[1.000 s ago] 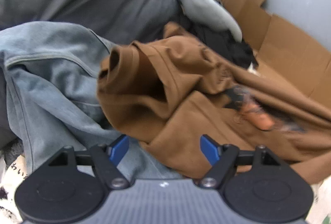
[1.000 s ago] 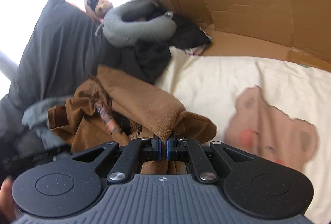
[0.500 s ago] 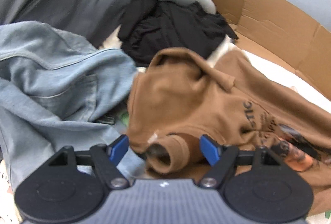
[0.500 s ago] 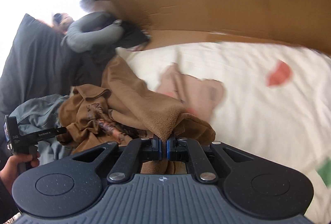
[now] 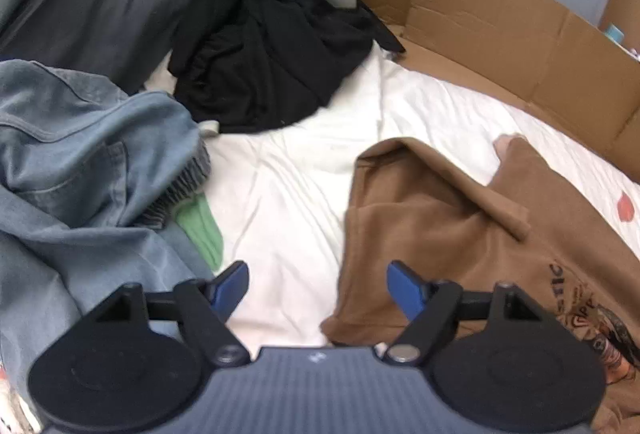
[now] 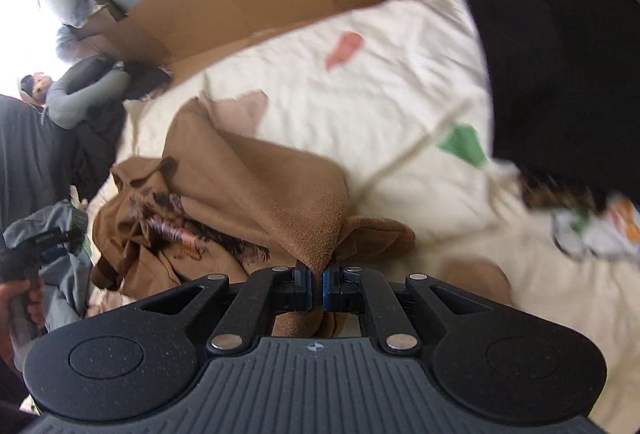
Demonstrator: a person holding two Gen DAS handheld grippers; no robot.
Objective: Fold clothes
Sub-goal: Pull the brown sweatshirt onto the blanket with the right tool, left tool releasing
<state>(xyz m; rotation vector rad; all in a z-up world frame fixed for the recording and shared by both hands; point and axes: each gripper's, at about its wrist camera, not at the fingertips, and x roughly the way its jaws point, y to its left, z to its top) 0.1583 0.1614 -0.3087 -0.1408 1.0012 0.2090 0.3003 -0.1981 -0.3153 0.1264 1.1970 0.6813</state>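
We pinch the brown shirt [image 6: 256, 193] in our right gripper [image 6: 316, 284]; it lies crumpled on the sheet [image 5: 288, 193], unfolded. Our left gripper [image 5: 318, 284] gapes empty. Jeans [image 5: 80, 161] wait.

Brown sweatshirt [image 5: 460, 234] dragged off pile toward right of left wrist view, now spread partly flat on white sheet [image 5: 288, 185]. Earlier lay bunched against denim garment [image 5: 80, 169]; now well apart, bare sheet between. Green item [image 5: 200, 226] uncovered beside denim. Black garment [image 5: 272, 73] fully exposed. Right wrist view swung across bed: dark pillow [image 6: 560, 53] newly in frame.
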